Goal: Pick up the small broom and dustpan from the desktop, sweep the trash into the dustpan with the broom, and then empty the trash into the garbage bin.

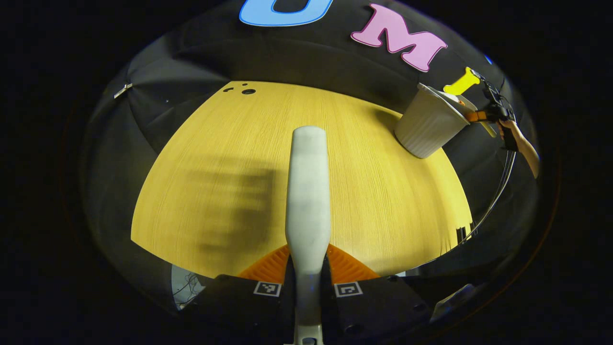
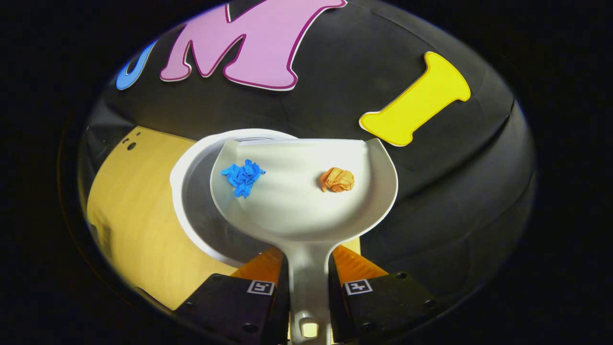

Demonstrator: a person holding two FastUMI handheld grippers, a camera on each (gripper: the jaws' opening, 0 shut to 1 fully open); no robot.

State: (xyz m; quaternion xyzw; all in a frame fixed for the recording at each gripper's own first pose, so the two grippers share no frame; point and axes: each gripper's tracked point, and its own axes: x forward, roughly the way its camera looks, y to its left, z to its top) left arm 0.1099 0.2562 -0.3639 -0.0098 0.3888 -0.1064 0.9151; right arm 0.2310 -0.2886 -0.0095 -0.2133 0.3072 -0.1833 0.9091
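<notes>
In the right gripper view my right gripper (image 2: 309, 273) is shut on the handle of the white dustpan (image 2: 306, 191). The pan hangs over the open mouth of the white garbage bin (image 2: 184, 191), its front lip above the bin. A crumpled blue scrap (image 2: 243, 176) and an orange paper ball (image 2: 337, 179) lie in the pan. In the left gripper view my left gripper (image 1: 309, 273) is shut on the white broom handle (image 1: 309, 191), held over the wooden desktop (image 1: 383, 191). Far right there, the garbage bin (image 1: 428, 127) stands with the dustpan (image 1: 450, 97) over it, held by the right gripper (image 1: 493, 112) and a hand (image 1: 524, 146).
The desktop's far left corner has small dark holes (image 1: 248, 91). Cables (image 1: 498, 191) hang past the table's right edge. The bin stands at the table's far right edge against the black cloth wall.
</notes>
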